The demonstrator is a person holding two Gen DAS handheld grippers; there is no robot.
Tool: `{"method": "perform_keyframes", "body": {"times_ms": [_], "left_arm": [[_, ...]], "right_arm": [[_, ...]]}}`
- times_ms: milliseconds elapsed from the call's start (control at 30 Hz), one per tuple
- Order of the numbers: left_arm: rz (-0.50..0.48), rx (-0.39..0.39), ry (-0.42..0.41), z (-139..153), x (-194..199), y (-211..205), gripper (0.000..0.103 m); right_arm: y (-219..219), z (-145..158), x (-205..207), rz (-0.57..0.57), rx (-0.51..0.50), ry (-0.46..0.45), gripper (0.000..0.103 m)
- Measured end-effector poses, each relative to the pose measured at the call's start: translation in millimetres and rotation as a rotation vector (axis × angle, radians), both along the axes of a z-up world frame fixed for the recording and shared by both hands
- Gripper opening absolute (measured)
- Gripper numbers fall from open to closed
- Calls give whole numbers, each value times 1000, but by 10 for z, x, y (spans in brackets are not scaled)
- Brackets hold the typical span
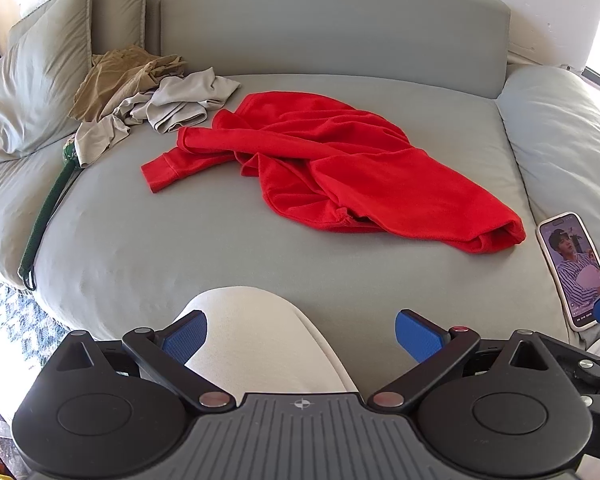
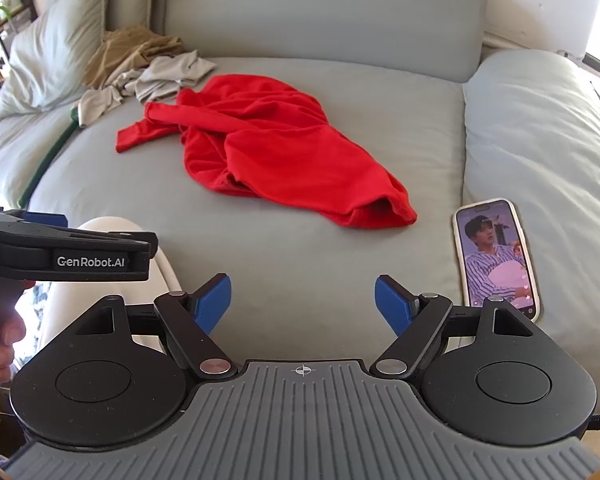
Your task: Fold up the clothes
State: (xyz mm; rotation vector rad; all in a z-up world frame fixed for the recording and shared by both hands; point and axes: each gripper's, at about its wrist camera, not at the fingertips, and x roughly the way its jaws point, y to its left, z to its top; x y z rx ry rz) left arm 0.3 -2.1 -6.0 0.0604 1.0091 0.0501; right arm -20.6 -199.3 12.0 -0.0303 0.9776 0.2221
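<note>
**Both claws empty, red top still a heap on the sofa**

The red top (image 1: 320,168) lies crumpled mid-cushion on the grey sofa (image 1: 180,240), one sleeve cuff (image 1: 160,174) trailing out to the left in the left wrist view, a hem or cuff opening (image 1: 496,236) bunched at the near right end. Nothing folded yet.

Left claw (image 1: 300,336) stands wide open, nothing between the pads, hanging over the person's knee (image 1: 252,328) short of the garment. Right claw (image 2: 302,302) is likewise spread and empty, over bare cushion just left of the phone (image 2: 496,256).

Handling, as a judgement: light knit, fully limp, no stiffness to push against. It will drape and drag, layers likely to come up together if pinched mid-body. Best holds look like the double-thick edges: the sleeve cuff for the left, the near hem opening for the right, then lift and shake flat.

Risks: the phone sits near the right end of the top; a sweep could knock it. The heap of beige and tan clothes (image 1: 148,88) nearly touches the red top at the back left, so it could snag along.
</note>
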Motion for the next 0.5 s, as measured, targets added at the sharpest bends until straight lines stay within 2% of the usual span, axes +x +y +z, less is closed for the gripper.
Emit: {"method": "perform_keyframes", "body": {"times_ms": [500], "left_arm": [[-3, -3, 4, 14, 7, 20, 101]], "right_arm": [[-15, 3, 11, -6, 3, 6, 81]]}}
